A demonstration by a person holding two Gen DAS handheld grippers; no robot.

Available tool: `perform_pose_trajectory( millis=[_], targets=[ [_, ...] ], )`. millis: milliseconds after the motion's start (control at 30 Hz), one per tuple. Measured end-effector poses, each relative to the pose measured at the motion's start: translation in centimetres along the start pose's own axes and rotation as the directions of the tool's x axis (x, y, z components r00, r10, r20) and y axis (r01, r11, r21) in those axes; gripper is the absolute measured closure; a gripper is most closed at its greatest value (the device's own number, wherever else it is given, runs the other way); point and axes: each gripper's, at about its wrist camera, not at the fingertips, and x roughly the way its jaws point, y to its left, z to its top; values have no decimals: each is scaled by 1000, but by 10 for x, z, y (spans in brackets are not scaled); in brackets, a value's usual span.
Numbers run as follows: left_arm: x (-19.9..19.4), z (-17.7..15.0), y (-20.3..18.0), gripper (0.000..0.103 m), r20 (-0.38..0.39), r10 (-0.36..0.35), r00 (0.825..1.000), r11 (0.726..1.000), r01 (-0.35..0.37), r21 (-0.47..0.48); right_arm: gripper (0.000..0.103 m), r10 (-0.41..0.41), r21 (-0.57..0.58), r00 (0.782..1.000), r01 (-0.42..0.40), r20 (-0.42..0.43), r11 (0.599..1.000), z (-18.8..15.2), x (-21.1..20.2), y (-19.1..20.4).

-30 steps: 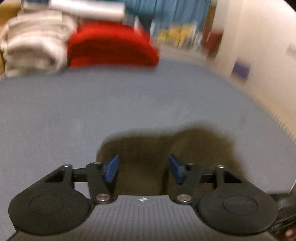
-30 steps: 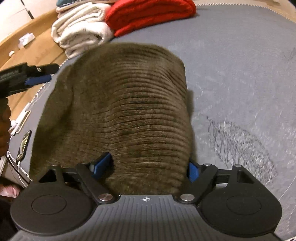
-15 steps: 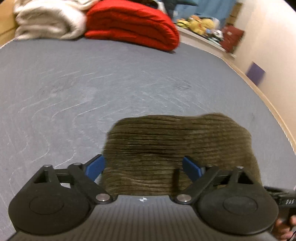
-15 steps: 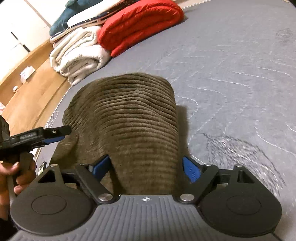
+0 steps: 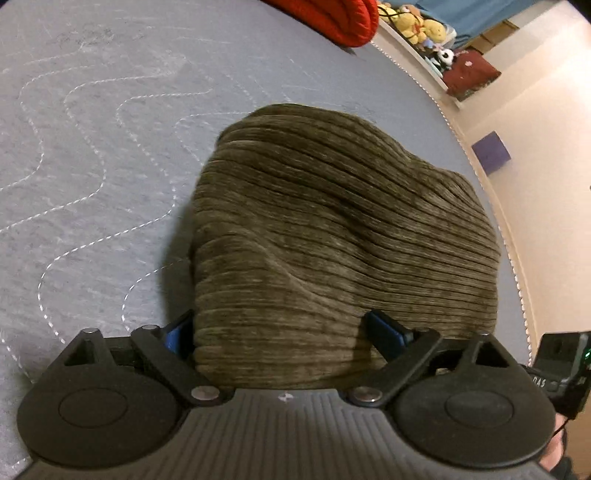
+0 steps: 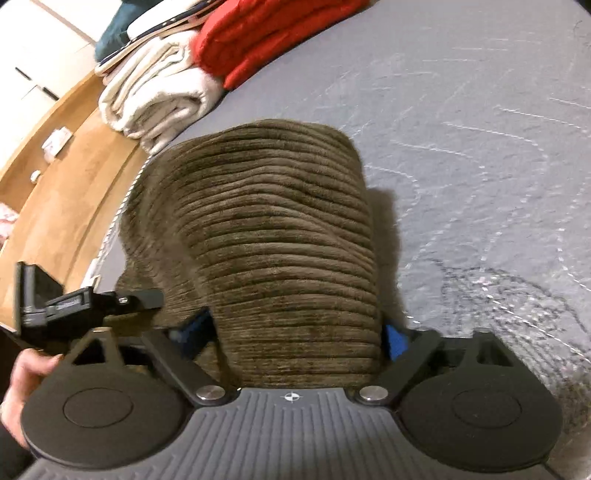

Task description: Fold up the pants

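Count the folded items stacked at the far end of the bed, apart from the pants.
3 at least: a red blanket, a cream blanket left of it, touching, and a dark teal item on top behind the cream one. The frame edge may hide more.

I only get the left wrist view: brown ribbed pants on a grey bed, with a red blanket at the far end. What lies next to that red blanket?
Observer: The right wrist view shows a folded white blanket right beside the red blanket.
Operator: And what is past the bed on that side?
Observer: A wooden floor runs along the edge of the bed.
Operator: Are there any marks on the cover that I miss?
Observer: Yes, there is a dark scribbled patch on the cover just to the right of the pants.
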Motion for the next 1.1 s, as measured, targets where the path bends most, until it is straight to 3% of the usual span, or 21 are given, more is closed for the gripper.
perform_pose_trajectory(
  millis=[133, 200, 333, 567, 833, 900, 933, 967, 1000, 1033, 1067, 1100],
  targets=[
    [-4, -3, -19, 30, 35, 46, 998, 999, -47, 24, 55, 6, -29, 1000, -6, 9, 1000, 5, -8, 10],
    [-9, -3, -37, 40, 76, 68, 995, 995, -73, 65, 61, 28, -23, 999, -28, 18, 999, 10, -18, 13],
    [-16, 0, -80, 47, 139, -8, 990, 991, -11, 136, 62, 9, -75, 995, -2, 96, 997, 26, -55, 19],
    [7, 17, -154, 48, 194, -160, 968, 970, 117, 214, 62, -39, -155, 981, 69, 191, 986, 81, -131, 4],
    [58, 50, -210, 47, 205, -206, 957, 955, 151, 255, 62, -61, -138, 964, 99, 258, 986, 121, -163, -43],
    [69, 53, -201, 39, 190, -195, 962, 960, 148, 236, 59, -47, -177, 964, 96, 263, 980, 126, -158, -57],
    [80, 58, -193, 30, 185, -154, 971, 968, 111, 224, 52, -47, -186, 965, 97, 256, 978, 131, -152, -67],
    [87, 60, -189, 29, 204, -85, 975, 974, 37, 225, 48, -71, -165, 967, 114, 247, 980, 134, -142, -80],
    [92, 60, -188, 29, 242, 29, 970, 969, -87, 230, 38, -127, -109, 963, 156, 236, 982, 137, -130, -93],
    [92, 58, -187, 29, 269, 99, 958, 958, -165, 236, 39, -204, -53, 954, 221, 221, 974, 138, -120, -104],
    [90, 58, -186, 30, 288, 124, 950, 950, -198, 243, 41, -302, -10, 927, 312, 221, 950, 137, -113, -113],
    [85, 57, -185, 30, 301, 114, 947, 950, -192, 246, 43, -348, 1, 904, 359, 248, 933, 135, -113, -116]
  ],
)
